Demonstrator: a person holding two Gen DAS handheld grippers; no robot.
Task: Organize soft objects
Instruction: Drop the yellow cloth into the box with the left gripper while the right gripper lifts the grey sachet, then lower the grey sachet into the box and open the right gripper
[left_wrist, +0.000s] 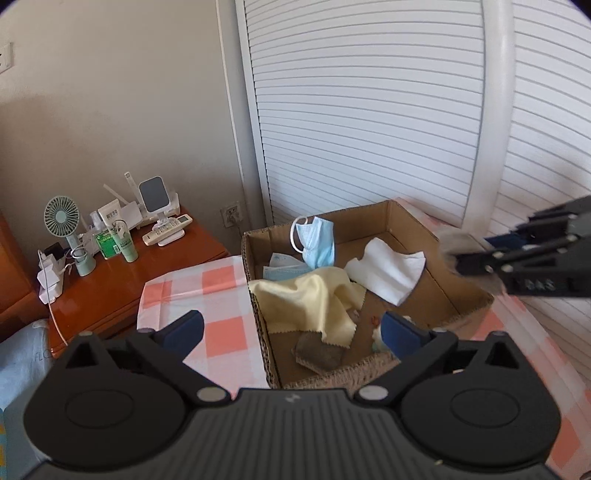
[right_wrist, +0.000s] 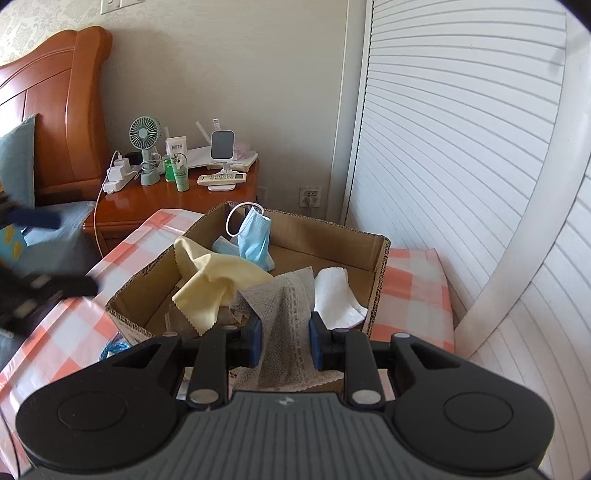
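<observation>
The grey perforated cloth with a lacy strip (right_wrist: 284, 325) hangs pinched between the blue pads of the right gripper (right_wrist: 285, 341), just short of the near rim of the brown corrugated cardboard box (right_wrist: 376, 280). Ahead of that gripper, inside the box, lie a pale yellow cloth (right_wrist: 214, 284), a white folded tissue (right_wrist: 336, 299) and a blue face mask (right_wrist: 255, 240). To drop it well, I would carry the grey cloth forward past the rim, lower it over bare cardboard, then release. The left gripper (left_wrist: 291, 330) hovers spread wide and empty, clear of the drop.
</observation>
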